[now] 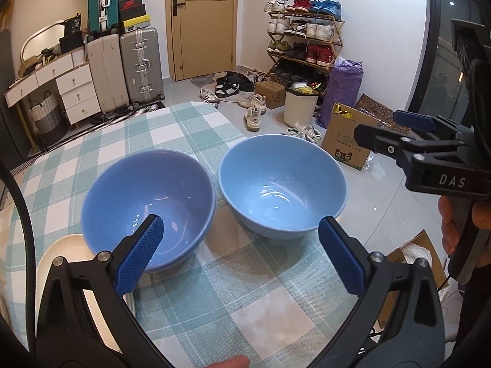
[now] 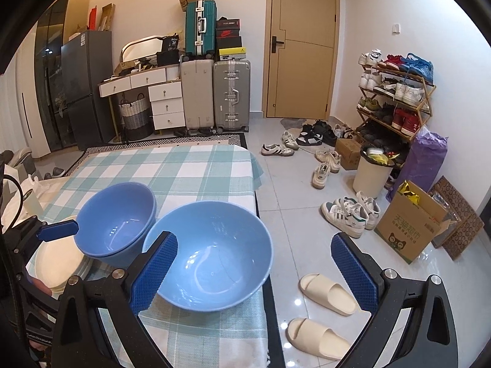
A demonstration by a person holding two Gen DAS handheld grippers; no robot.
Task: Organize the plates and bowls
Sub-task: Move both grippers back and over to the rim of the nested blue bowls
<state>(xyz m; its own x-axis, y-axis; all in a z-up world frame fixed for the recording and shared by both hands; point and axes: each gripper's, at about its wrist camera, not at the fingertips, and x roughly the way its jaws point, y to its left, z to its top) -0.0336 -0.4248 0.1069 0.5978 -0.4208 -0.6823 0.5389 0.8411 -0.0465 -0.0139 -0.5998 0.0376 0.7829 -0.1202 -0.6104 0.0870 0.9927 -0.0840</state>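
Two blue bowls stand side by side on the checked tablecloth (image 1: 214, 306). The darker bowl (image 1: 147, 205) is on the left and the lighter bowl (image 1: 282, 184) on the right, near the table's right edge. A cream plate (image 1: 58, 257) lies left of the darker bowl. My left gripper (image 1: 242, 254) is open just before the bowls, its left pad over the darker bowl's near rim. In the right wrist view my right gripper (image 2: 256, 273) is open. Its left pad overlaps the lighter bowl (image 2: 211, 254), and its right pad hangs over the floor. The darker bowl (image 2: 116, 224) and cream plates (image 2: 58, 263) sit further left.
Beyond the table's right edge lies tiled floor with cream slippers (image 2: 325, 294), loose shoes (image 2: 349, 211), a cardboard box (image 2: 408, 224) and a white bin (image 2: 371, 174). A hand (image 1: 454, 233) holds the right gripper's handle. The far half of the tablecloth (image 2: 172, 168) is bare.
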